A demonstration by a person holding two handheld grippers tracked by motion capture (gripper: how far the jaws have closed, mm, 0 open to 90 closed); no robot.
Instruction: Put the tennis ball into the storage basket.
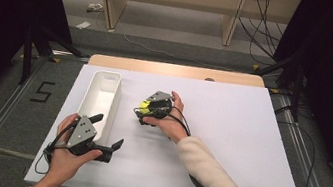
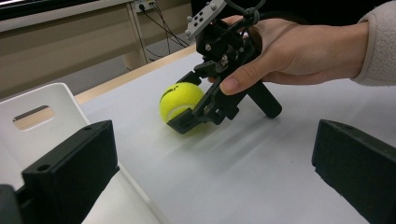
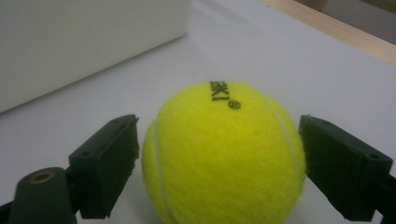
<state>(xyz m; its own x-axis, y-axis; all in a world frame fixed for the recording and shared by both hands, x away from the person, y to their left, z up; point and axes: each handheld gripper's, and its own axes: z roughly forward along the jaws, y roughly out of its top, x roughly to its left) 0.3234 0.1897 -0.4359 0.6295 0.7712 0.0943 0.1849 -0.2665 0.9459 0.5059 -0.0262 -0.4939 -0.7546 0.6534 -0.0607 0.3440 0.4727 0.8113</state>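
A yellow tennis ball (image 3: 224, 154) rests on the white table sheet (image 1: 226, 148), just right of a white bin (image 1: 114, 96). My right gripper (image 3: 219, 161) has its two black jaws on either side of the ball, and the pads touch its felt on both sides. In the high view the right gripper (image 1: 146, 111) sits mid-table with the ball (image 1: 144, 104) at its tip. The left gripper view shows the same grip on the ball (image 2: 173, 100). My left gripper (image 2: 212, 140) stands open near the bin's near end, its jaws wide apart with nothing between them; it also shows as the left gripper (image 1: 109, 130).
The long white bin (image 2: 51, 95) has a handle slot in its end wall, and its side (image 3: 93, 37) lies close behind the ball. A wooden strip (image 1: 173, 69) borders the table's far edge. Cables trail from both grippers toward the near edge.
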